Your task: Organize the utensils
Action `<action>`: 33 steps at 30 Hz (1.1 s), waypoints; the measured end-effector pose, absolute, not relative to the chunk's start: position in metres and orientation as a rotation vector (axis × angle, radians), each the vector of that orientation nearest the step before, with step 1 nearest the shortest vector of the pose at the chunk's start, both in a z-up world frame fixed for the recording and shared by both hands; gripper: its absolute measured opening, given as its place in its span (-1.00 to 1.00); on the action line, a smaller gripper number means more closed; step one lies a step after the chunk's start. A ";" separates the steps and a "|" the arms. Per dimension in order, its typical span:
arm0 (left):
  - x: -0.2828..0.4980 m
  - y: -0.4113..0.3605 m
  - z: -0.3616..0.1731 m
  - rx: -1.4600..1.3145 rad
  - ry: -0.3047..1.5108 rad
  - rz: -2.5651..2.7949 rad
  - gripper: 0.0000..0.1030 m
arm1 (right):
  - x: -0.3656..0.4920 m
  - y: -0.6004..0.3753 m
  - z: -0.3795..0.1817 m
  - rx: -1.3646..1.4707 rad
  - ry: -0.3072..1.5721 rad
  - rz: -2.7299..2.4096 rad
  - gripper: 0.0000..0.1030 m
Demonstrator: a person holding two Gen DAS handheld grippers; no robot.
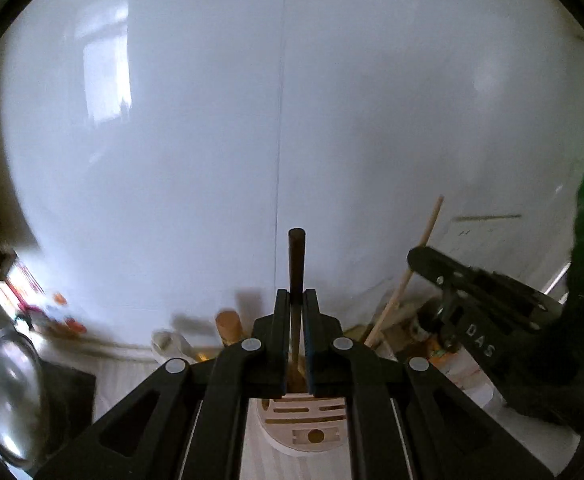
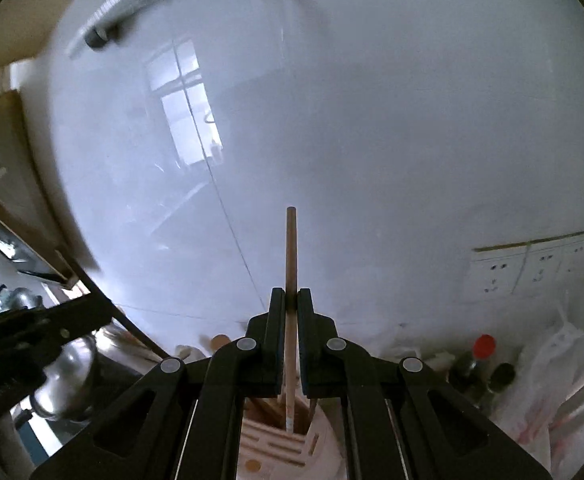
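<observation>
My left gripper (image 1: 296, 300) is shut on a dark brown chopstick (image 1: 296, 260) that stands upright, its lower end over the slotted wooden utensil holder (image 1: 308, 428) below. My right gripper (image 2: 291, 300) is shut on a light wooden chopstick (image 2: 291, 248), also upright, its pale tip reaching down into the holder's open compartment (image 2: 292, 440). The right gripper also shows in the left wrist view (image 1: 488, 300), at the right, with its light chopstick (image 1: 416, 256) slanting. The left gripper shows at the left of the right wrist view (image 2: 32, 332).
A glossy white tiled wall (image 1: 276, 120) fills both views. A steel pot lid (image 1: 4, 392) and a steel bowl (image 2: 68, 376) lie left. Dark sauce bottles, one with a red cap (image 2: 480, 356), a plastic bag (image 2: 552, 380) and wall sockets (image 2: 528, 268) are right.
</observation>
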State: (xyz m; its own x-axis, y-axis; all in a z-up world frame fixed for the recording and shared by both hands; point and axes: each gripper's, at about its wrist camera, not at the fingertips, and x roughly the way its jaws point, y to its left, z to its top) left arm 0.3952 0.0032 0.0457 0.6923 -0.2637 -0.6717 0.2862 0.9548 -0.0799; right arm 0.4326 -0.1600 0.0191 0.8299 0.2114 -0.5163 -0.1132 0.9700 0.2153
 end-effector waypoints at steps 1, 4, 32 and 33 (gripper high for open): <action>0.402 0.003 0.034 0.030 0.771 -0.302 -0.93 | 0.440 -0.158 0.010 0.176 0.574 0.167 -0.89; 0.421 0.003 0.002 0.007 0.848 -0.297 -0.93 | 0.456 -0.152 -0.015 0.169 0.601 0.160 -0.89; 0.334 0.018 -0.042 0.066 0.778 0.018 1.00 | 0.371 -0.184 -0.099 -0.024 0.773 -0.046 1.00; 0.330 0.017 -0.042 0.067 0.775 0.015 1.00 | 0.369 -0.184 -0.098 -0.025 0.769 -0.049 1.00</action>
State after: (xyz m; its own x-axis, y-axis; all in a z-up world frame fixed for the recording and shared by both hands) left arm 0.3303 0.0172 -0.0418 0.7144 0.0381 -0.6987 0.0115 0.9977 0.0661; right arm 0.3695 -0.1839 -0.0979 0.7172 -0.0536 -0.6948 0.0355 0.9986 -0.0404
